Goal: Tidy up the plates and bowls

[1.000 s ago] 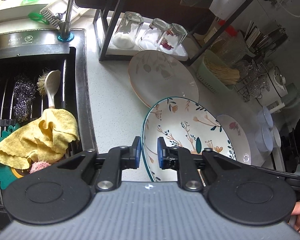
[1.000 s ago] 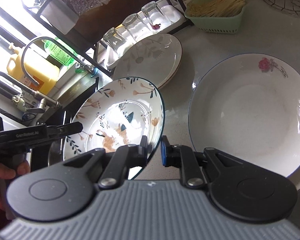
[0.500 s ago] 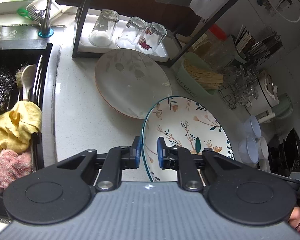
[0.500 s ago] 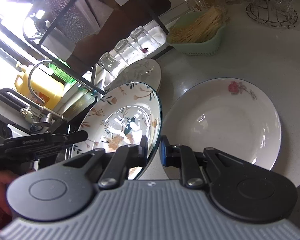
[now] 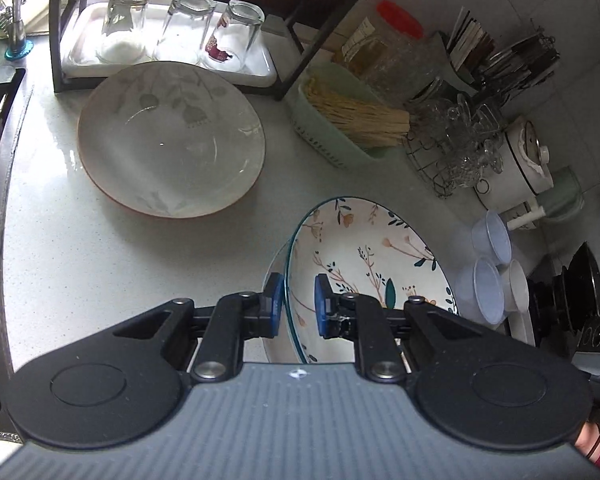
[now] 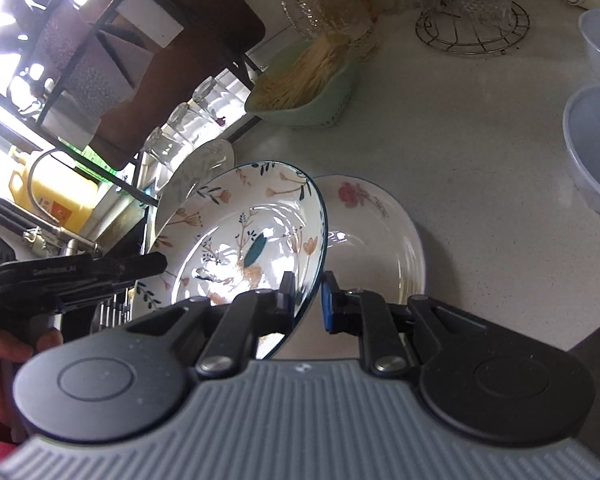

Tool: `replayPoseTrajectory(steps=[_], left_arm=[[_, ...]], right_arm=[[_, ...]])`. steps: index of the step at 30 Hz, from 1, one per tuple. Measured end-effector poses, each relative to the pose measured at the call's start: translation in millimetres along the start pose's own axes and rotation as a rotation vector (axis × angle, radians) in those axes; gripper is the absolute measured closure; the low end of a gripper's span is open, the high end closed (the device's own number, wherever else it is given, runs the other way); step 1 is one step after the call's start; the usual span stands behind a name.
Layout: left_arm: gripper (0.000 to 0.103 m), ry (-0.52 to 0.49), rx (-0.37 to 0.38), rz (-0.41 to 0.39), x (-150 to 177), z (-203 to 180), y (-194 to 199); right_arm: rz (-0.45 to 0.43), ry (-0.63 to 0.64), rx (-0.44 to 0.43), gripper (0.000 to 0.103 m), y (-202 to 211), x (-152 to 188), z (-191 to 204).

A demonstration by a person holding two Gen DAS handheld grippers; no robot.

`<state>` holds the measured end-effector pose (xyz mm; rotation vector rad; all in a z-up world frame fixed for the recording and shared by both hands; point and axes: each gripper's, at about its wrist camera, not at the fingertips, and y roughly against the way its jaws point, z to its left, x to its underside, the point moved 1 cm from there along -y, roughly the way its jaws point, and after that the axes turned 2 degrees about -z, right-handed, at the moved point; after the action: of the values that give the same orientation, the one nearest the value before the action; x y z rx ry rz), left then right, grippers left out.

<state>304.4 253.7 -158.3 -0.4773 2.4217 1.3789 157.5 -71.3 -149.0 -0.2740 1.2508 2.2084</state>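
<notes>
You have the floral plate [image 5: 364,264] pinched by its rim on both sides: your left gripper [image 5: 296,304] is closed on the near edge, your right gripper [image 6: 308,300] on the opposite edge, and the plate hangs tilted above the surface [image 5: 80,264]. This looks like the stacking step. Just beneath it lies the rose plate [image 6: 380,232]; level the floral plate over that one before lowering. Farther back, the leaf plate [image 5: 172,140] waits beside the rack.

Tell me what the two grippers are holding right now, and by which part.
Both hold the floral plate by its rim: the left gripper and the right gripper on opposite edges, above the rose plate.
</notes>
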Motion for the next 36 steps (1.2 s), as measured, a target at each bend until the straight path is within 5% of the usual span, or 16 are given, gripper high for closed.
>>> replayPoseTrajectory(steps=[14,36], left_arm=[[0.084,-0.026,-0.065,0.046,5.8,-10.1,-43.7],[0.084,-0.047,-0.132,0.074,11.0,-15.5,-53.9]], right_arm=[[0.040,-0.025,0.053,0.086,-21.2,1.9,-27.2],[0.116,0.024,0.067,0.085,-37.1,-5.7,-28.2]])
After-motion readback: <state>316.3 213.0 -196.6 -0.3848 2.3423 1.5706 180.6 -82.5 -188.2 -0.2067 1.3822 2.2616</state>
